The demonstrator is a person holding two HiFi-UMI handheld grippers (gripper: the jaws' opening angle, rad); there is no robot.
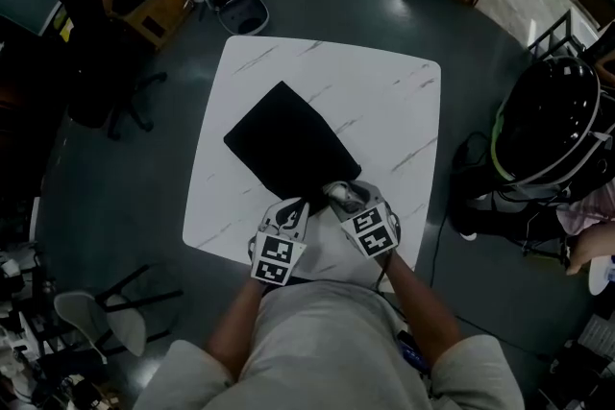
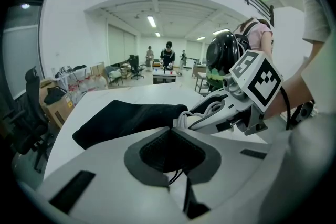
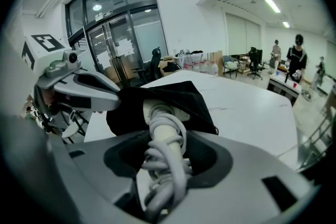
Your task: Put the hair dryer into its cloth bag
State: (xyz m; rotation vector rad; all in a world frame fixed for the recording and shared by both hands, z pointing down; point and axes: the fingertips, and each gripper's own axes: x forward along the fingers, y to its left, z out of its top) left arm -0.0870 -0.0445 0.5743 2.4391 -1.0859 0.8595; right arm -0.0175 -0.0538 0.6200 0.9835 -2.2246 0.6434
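A black cloth bag lies on the white marble table. Its near edge is lifted, and my left gripper is shut on that black fabric. My right gripper grips the white hair dryer by its handle, which has the grey cord wound round it. The dryer's head end sits inside the bag's mouth, hidden by the cloth. In the left gripper view the right gripper and the cord show at the bag's opening. In the right gripper view the left gripper holds the bag's edge at the left.
A black helmet on a stand is right of the table, a dark office chair to the left, a grey stool at the near left, and a cardboard box beyond. People stand far off at the back.
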